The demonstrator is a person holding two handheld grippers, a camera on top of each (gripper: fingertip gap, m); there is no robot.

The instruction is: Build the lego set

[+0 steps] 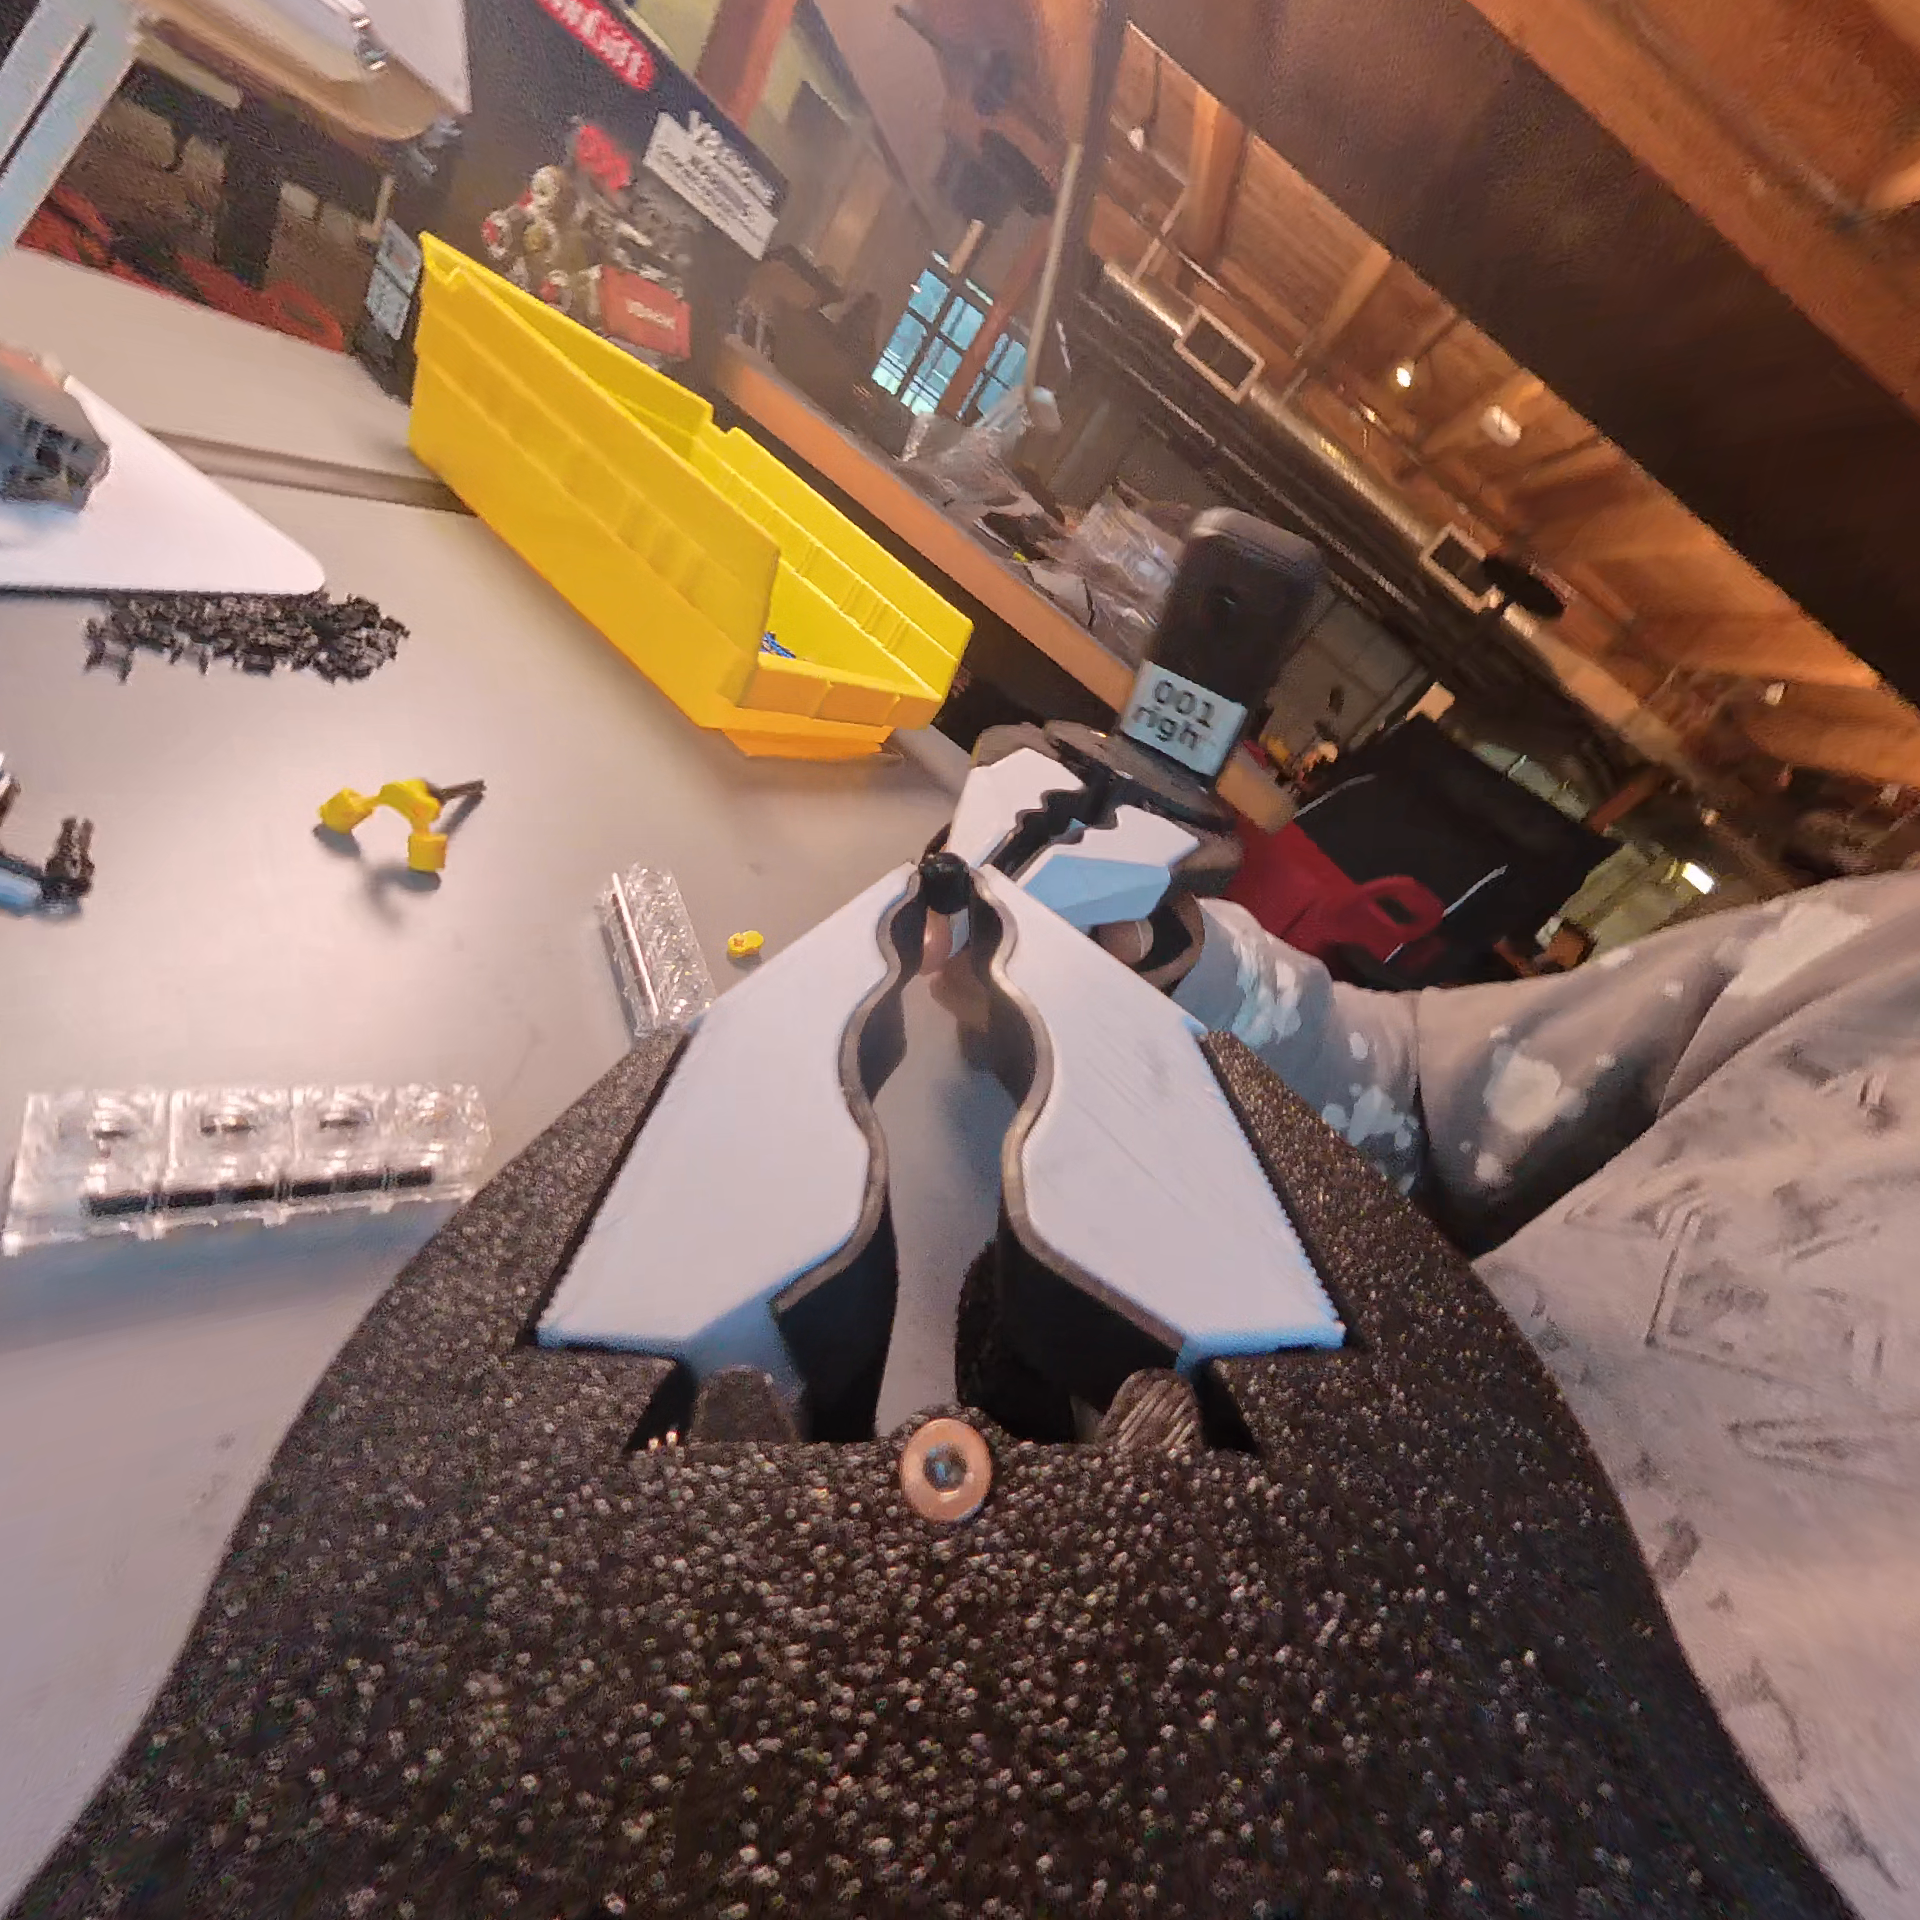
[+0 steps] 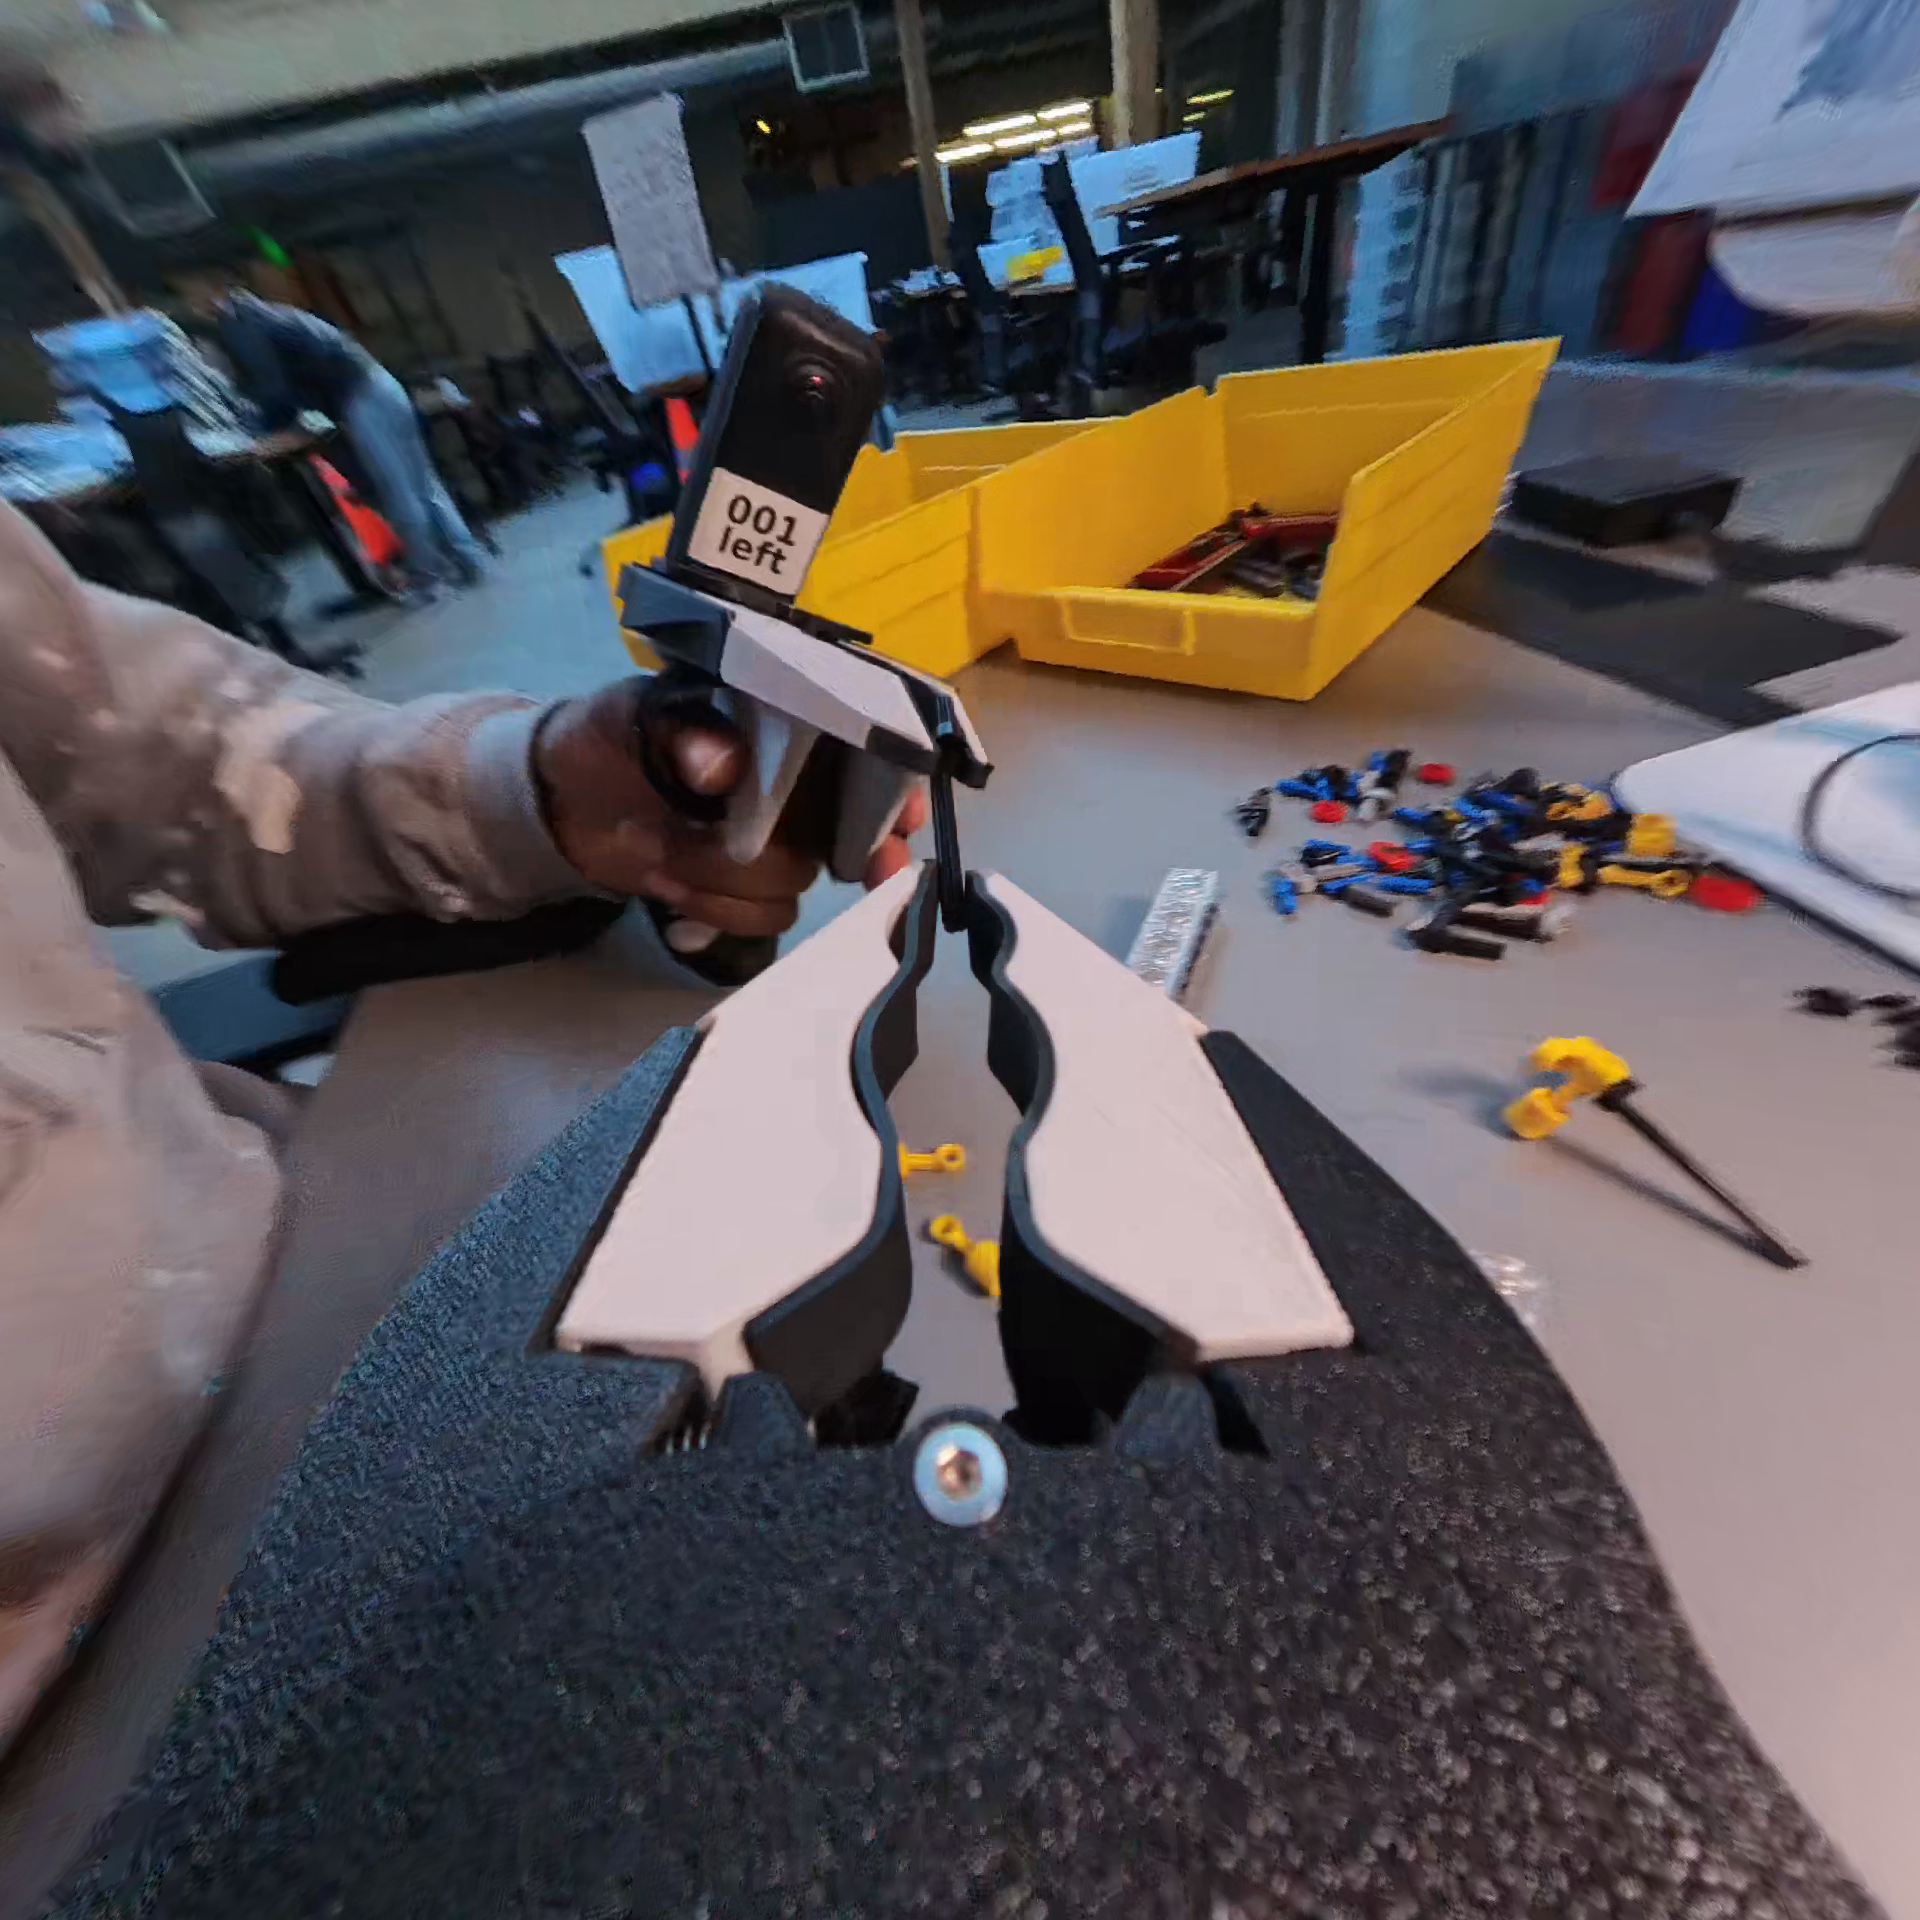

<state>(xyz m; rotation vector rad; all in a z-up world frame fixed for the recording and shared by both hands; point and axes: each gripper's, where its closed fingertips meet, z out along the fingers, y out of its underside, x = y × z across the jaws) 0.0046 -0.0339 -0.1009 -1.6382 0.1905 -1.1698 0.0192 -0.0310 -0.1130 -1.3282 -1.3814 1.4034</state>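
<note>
A thin black rod (image 2: 948, 831) is pinched at both ends — by the left gripper (image 1: 943, 891) and the right gripper (image 2: 951, 902). Both pairs of fingers are nearly closed on it, above the tabletop (image 2: 1351, 1039).

A grey table (image 2: 1299, 1039) is carrying two yellow bins (image 2: 1278, 540), a heap of small coloured parts (image 2: 1486, 842), clear studded blocks (image 1: 244, 1153), a yellow-jointed black rod (image 2: 1621, 1132) and loose yellow pins (image 2: 935, 1158).

2 close wrist views face each other above the table (image 1: 260, 987).

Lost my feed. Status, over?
Left tool and right tool both shut on one thin black rod, above the table. Nothing between them.
</note>
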